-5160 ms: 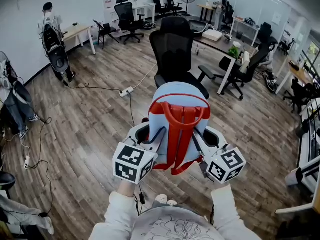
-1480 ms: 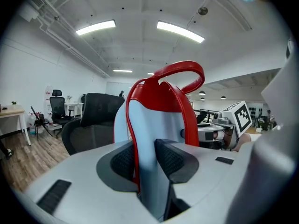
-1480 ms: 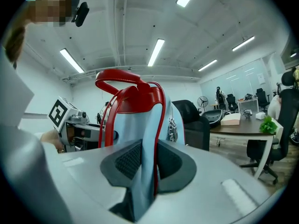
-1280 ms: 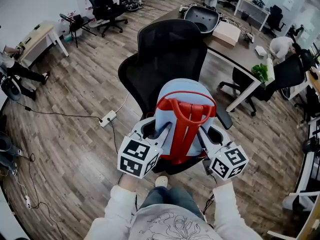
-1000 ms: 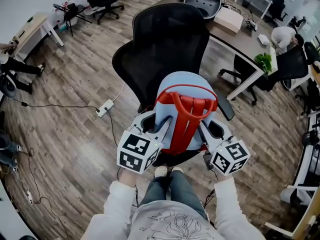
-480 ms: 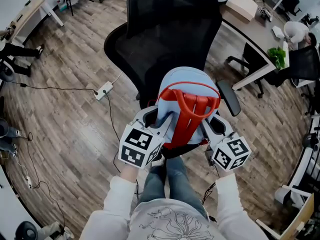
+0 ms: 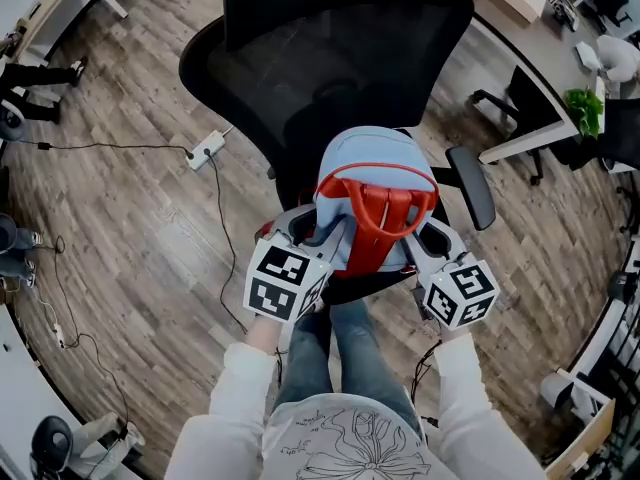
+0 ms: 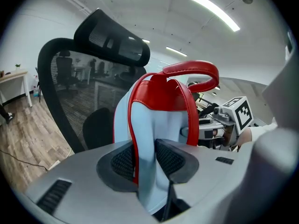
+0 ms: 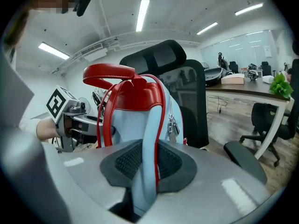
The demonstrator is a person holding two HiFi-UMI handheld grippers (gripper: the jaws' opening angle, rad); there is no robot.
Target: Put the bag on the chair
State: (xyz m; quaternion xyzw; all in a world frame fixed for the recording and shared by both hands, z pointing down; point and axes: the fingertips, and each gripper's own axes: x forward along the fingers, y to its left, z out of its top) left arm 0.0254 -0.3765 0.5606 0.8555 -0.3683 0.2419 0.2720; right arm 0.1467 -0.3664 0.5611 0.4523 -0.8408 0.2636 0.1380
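Wood-plank floor (image 7: 120, 238) fills the left of the head view, with a white oblong power strip (image 7: 207, 149) lying on it, its thin dark cord trailing off. The left gripper (image 8: 145, 158), a smooth grey plastic shell topped by a cube with square markers, is clenched on a shoulder strap (image 8: 148, 139) of the bag (image 7: 372, 163). Its dark, grid-textured pads (image 8: 124, 162) press the flat pale-blue, red-edged webbing from both sides. The bag is a rounded pale-blue backpack of smooth fabric with glossy red trim and a stiff arched red handle (image 8: 191, 73) on top. It stands upright between the two grippers, over the front of the seat of the chair (image 7: 330, 58) and just in front of the backrest. Whether its bottom touches the seat cannot be told. The chair is black, with a wide curved mesh backrest and a padded headrest. The right gripper (image 9: 148, 164), of the same grey shell and marker cube, is likewise clamped on the other strap, its ribbed pads (image 9: 128, 161) pinching the blue webbing, with a metal zip pull hanging just beside it. Further right a slim, padded black armrest (image 7: 472, 186) sticks out, then the straight edge of a desk (image 7: 505, 38) on white legs, and a small leafy green plant (image 7: 585, 111).
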